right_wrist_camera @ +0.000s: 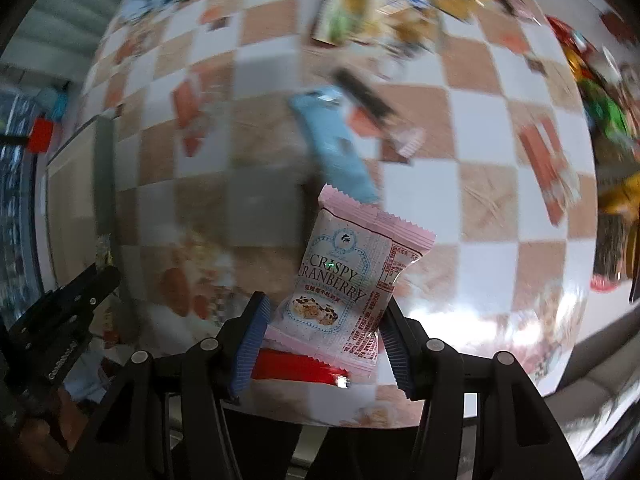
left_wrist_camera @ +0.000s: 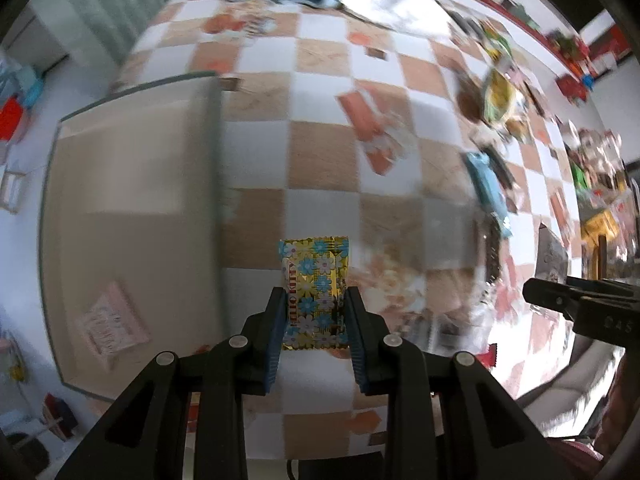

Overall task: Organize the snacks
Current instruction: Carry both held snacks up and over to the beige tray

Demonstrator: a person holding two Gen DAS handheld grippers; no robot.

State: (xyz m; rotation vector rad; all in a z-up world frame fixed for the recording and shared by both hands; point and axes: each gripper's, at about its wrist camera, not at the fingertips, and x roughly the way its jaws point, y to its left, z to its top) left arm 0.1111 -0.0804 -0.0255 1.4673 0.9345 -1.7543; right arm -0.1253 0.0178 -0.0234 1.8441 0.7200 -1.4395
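A table covered in a glossy checked cloth of white and tan squares (left_wrist_camera: 328,152) fills both views, blurred toward its edges. On its left side sits a large shallow beige rectangular box with a grey-green rim (left_wrist_camera: 132,216), and a pale pink snack packet (left_wrist_camera: 112,320) lies on the box floor near its front corner. Along the far right of the table a loose heap of mixed snack wrappers in green, yellow and red (left_wrist_camera: 500,96) is spread out, too smeared to tell apart. A long light-blue wrapped bar (right_wrist_camera: 332,144) lies near the middle of the cloth, apart from the heap. The right gripper (right_wrist_camera: 324,336) is clenched on a pink-and-white pillow packet printed "Crispy Cranberry" (right_wrist_camera: 352,276), held tilted above the cloth, with a red wrapper (right_wrist_camera: 296,366) just below it. The left gripper (left_wrist_camera: 314,324) grasps a small gold foil sachet with blue flowers marked "Hello Kitty" (left_wrist_camera: 316,292), upright between its blue ribbed pads (left_wrist_camera: 276,340), just right of the box's near wall.
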